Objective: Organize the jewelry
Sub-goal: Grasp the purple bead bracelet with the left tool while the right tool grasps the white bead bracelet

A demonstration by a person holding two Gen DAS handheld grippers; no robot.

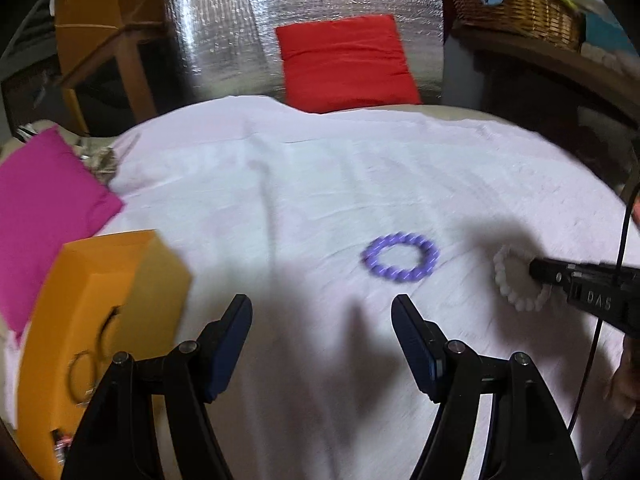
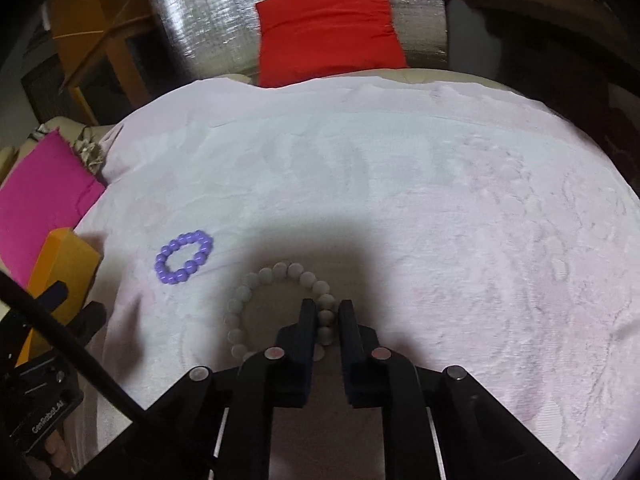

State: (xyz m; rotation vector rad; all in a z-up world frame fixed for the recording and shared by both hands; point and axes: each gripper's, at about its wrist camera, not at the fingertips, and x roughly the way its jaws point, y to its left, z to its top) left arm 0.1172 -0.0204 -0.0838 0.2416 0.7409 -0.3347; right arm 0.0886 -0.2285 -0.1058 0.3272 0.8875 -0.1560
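Note:
A white bead bracelet [image 2: 280, 276] lies on the pale pink cloth [image 2: 440, 200], and my right gripper [image 2: 327, 312] is shut on its right-hand beads. In the left wrist view the same bracelet [image 1: 505, 276] shows at the far right, with the right gripper [image 1: 536, 272] clamped on it. A purple bead bracelet [image 1: 400, 258] lies loose on the cloth, ahead and a little right of my left gripper [image 1: 322, 308], which stands open with nothing between its fingers. An orange box [image 1: 100, 320] at the left holds hoop earrings [image 1: 84, 372].
A pink cushion [image 1: 44, 216] lies at the left edge and a red cushion [image 1: 344, 64] beyond the cloth's far edge. Silver foil sheeting [image 1: 224, 32], wooden furniture [image 1: 116, 40] and a wicker basket [image 1: 516, 4] stand behind.

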